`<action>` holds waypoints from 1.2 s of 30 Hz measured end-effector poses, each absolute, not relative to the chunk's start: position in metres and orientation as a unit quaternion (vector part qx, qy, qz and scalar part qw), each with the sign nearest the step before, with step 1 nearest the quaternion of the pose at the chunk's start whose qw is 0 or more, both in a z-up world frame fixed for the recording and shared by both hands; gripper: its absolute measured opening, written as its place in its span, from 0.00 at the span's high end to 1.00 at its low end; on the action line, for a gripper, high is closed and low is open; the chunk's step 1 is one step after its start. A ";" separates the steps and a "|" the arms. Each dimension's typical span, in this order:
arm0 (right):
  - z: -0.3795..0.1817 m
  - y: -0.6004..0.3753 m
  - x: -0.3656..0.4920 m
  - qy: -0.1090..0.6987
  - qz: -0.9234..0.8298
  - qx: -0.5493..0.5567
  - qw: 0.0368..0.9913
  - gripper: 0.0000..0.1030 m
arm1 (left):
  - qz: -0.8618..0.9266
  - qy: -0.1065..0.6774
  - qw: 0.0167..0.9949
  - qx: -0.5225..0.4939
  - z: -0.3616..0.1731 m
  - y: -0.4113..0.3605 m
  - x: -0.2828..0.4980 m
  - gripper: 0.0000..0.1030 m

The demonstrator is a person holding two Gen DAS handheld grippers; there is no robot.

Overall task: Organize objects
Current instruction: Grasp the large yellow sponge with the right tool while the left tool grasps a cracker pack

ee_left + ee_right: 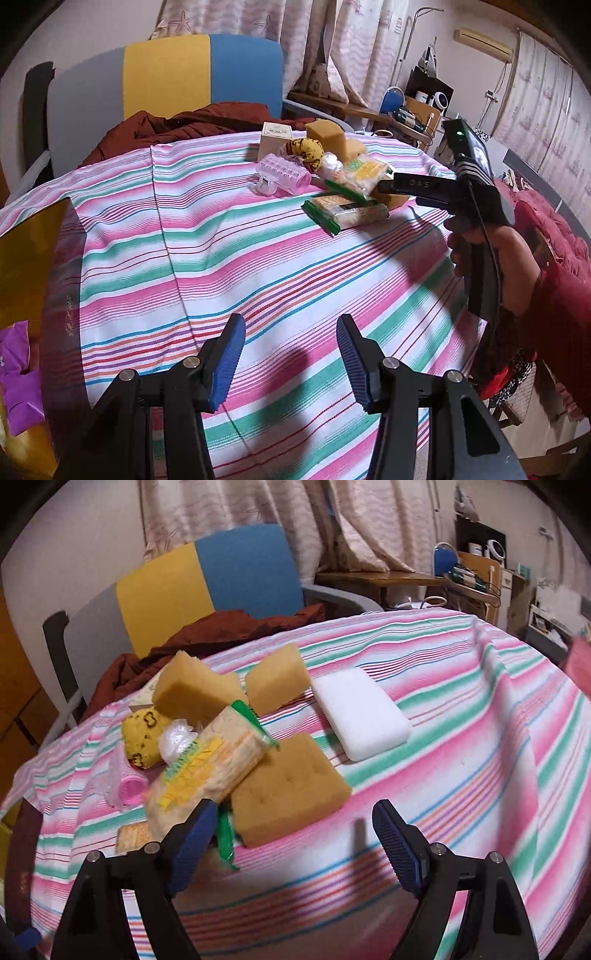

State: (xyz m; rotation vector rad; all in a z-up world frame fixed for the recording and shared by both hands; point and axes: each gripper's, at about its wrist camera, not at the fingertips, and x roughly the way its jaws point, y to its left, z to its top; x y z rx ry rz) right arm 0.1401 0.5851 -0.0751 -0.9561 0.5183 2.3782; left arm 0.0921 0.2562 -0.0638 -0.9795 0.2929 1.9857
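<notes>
A pile of objects lies on the striped tablecloth (221, 258): cracker packs (345, 214) (218, 764), yellow sponges (288, 786) (325, 134), a pink roller case (282, 175) (129, 788), a yellow patterned pouch (142, 738) (308, 149) and a white foam block (362, 712). My left gripper (291, 362) is open and empty over bare cloth, well short of the pile. My right gripper (291, 838) is open, just in front of the flat yellow sponge, its left finger against the tilted cracker pack. In the left wrist view the right gripper (391, 184) reaches into the pile from the right.
A small cardboard box (273, 138) stands behind the pile. A chair with yellow and blue back (199, 74) and a dark red cloth (177, 129) sit beyond the table. A purple bag (18, 376) and yellow surface (26, 251) lie at left. Shelves and clutter are at right.
</notes>
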 end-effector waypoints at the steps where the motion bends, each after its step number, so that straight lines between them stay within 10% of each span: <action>1: -0.077 0.586 0.137 0.187 0.878 -0.358 0.256 0.16 | 0.798 0.120 0.440 -0.394 -0.064 0.258 0.092 0.50; 13: -0.093 0.586 0.135 0.171 0.872 -0.363 0.279 0.38 | 0.790 0.148 0.457 -0.381 -0.063 0.295 0.081 0.50; 36: -0.097 0.599 0.189 0.238 0.831 -0.281 0.417 0.38 | 0.730 0.315 0.535 -0.286 -0.089 0.447 0.057 0.36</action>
